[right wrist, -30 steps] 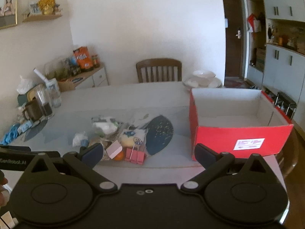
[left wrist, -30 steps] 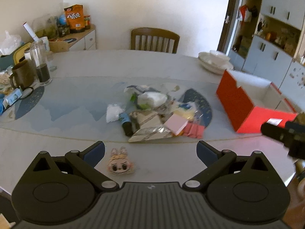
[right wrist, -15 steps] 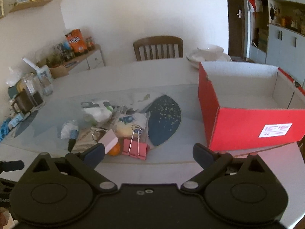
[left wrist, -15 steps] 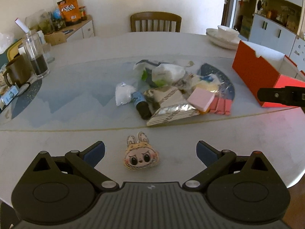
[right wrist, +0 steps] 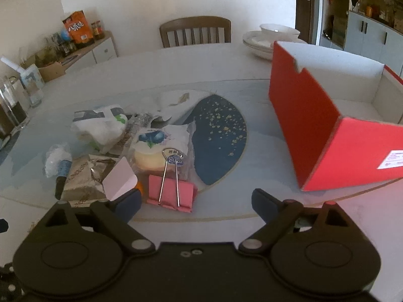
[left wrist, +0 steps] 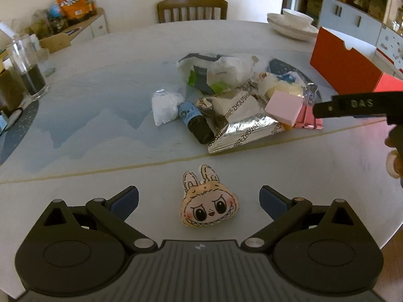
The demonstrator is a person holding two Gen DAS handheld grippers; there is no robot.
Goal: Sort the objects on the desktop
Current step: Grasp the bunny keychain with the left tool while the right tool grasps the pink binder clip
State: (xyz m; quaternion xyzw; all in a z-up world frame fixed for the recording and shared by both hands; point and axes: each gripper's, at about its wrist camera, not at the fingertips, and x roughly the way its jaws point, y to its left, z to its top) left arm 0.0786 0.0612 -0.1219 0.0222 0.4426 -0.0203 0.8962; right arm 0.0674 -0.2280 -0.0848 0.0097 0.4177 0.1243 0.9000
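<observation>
My left gripper (left wrist: pixel 199 198) has its jaws wide apart, nothing pressed between them. The rabbit-eared plush face (left wrist: pixel 209 202) lies flat on the table (left wrist: pixel 100 181) in the lower middle of the left wrist frame, right in the gap between my 2 fingers, touching neither. Its ears point toward the top of the frame, so its long axis runs along my pointing line and the jaws would close across its narrower width.

My right gripper (right wrist: pixel 195 201) is also apart but its jaws are closing, with no object pressed between them. The pink binder clip (right wrist: pixel 171 193) sits just ahead, left of centre in the right wrist frame, its 2 wire handles pointing up the frame away from me. The red box (right wrist: pixel 314 136) stands open at the right of that frame, nearer my right hand, so I judge the clip is the right's job and the plush the left's.
</observation>
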